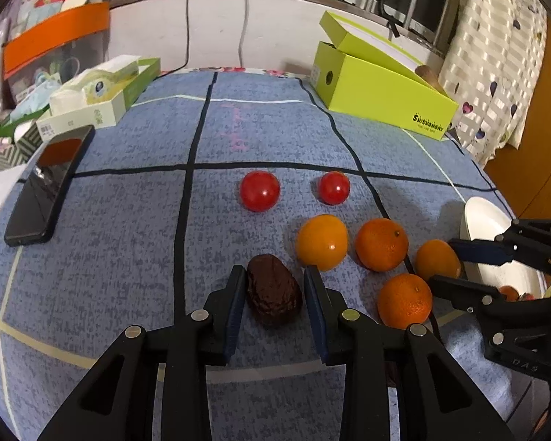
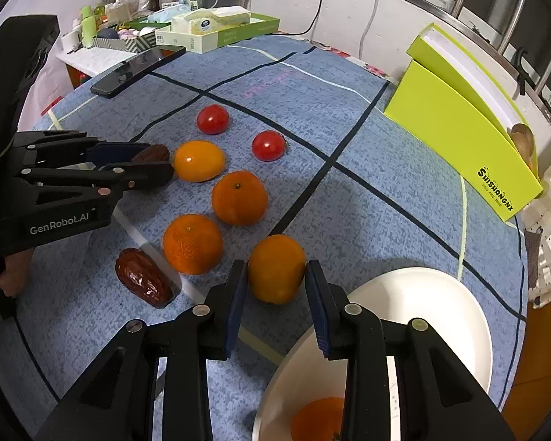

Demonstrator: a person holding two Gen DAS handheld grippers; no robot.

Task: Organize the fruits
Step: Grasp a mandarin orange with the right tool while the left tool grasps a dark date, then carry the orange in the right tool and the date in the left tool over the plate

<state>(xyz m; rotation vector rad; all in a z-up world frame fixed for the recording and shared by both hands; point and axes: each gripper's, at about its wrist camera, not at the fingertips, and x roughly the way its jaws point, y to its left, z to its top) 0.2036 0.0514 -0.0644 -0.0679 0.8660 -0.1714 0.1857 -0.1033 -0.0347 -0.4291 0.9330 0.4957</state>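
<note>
Jaws of the left gripper (image 1: 273,286) stand spread around a date (image 1: 273,299), the right gripper's (image 2: 275,283) around an orange (image 2: 276,268).

A black phone (image 1: 47,187) lies screen-up on the blue grid-patterned cloth (image 1: 128,220) covering the counter. Behind it stands a tissue box (image 1: 103,88) in a green tray; a lime-green shoebox (image 1: 378,88), lid ajar, occupies the far right.

Left gripper (image 1: 274,296) straddles date (image 1: 273,295); 4 oranges (image 1: 382,244) right.
</note>
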